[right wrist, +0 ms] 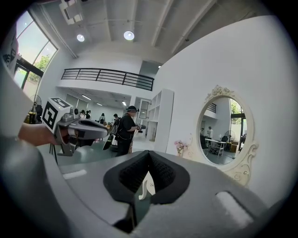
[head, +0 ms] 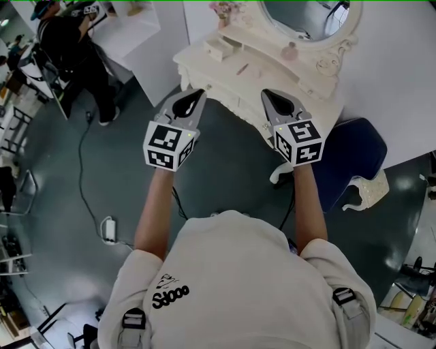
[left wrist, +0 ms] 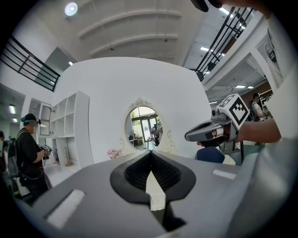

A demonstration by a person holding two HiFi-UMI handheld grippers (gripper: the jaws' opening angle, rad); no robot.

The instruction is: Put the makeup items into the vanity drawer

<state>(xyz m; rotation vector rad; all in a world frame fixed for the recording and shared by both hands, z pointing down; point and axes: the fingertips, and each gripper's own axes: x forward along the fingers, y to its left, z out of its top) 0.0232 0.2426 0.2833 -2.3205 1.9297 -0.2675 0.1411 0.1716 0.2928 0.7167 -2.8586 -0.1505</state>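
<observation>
Both grippers up in front of the vanity, nothing picked up

The left gripper (head: 195, 97) and right gripper (head: 272, 98) are held side by side above the dark floor (head: 225, 157), just short of the white vanity (head: 204, 68). On both, the jaws are pressed together with nothing between them, which each gripper's own view shows pretty clearly. The makeup stuff is all sitting out on the counter (head: 266, 75): a small pink bottle (head: 291, 50) just beside the oval mirror (head: 306, 17), and a thin pink stick (head: 242, 69) lying nearer the front edge. There's also a little white drawer box (head: 222, 46) at the left end. A blue stool (head: 354, 157) is off to the right, and a person in black (head: 75, 48) stands well apart at the far left.
</observation>
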